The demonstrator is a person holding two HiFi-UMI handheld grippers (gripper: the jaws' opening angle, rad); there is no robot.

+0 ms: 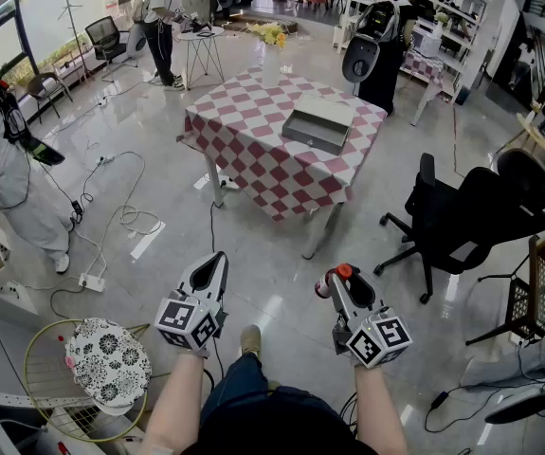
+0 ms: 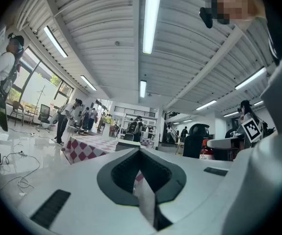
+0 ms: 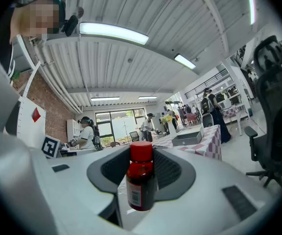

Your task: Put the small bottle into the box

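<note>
The small bottle (image 1: 330,283), dark red with a red cap, stands upright between the jaws of my right gripper (image 1: 335,281), which is shut on it. In the right gripper view the bottle (image 3: 141,184) fills the middle. My left gripper (image 1: 217,260) is held level beside it, jaws together and nothing in them. The grey box (image 1: 315,140) lies open on the red-and-white checked table (image 1: 253,154), well ahead of both grippers across the floor. That box also shows far off in the right gripper view (image 3: 187,139).
A black office chair (image 1: 462,221) stands right of the table. Cables and a power strip (image 1: 90,281) trail over the floor at left. A patterned round stool (image 1: 109,358) is at my lower left. Several people stand around the room.
</note>
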